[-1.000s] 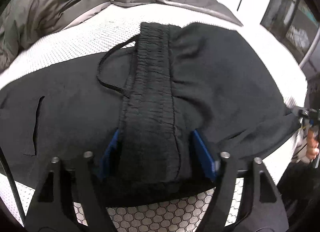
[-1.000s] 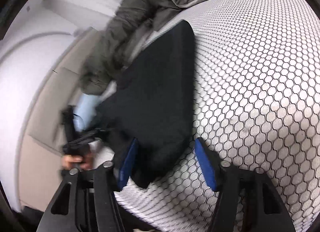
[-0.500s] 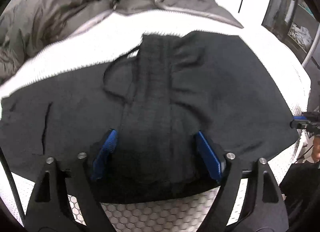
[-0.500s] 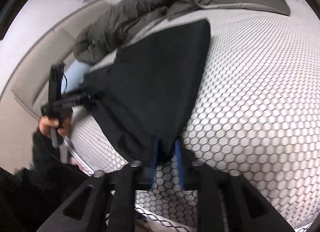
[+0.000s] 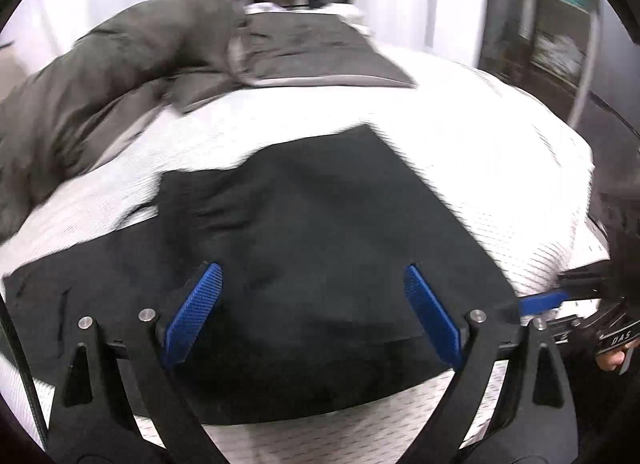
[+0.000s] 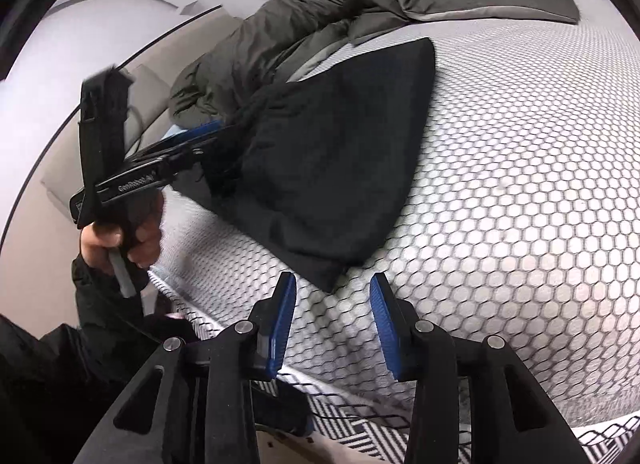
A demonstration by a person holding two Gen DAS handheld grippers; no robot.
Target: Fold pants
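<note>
Your one pair of black fabric pants lies folded on the white honeycomb-patterned bed. One rumpled grey-green duvet sits behind it, touching its far edge. Your left gripper hangs over the pants, jaws wide and opening, empty. Your right gripper is beside the pants' corner, jaws narrow, opening, empty. The left tool's lettering seems to read "GenRobot".

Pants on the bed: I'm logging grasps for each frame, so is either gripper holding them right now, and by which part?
Nothing is held. The left gripper is opening above the pants, and the right gripper, also opening, sits just off their near corner.
</note>
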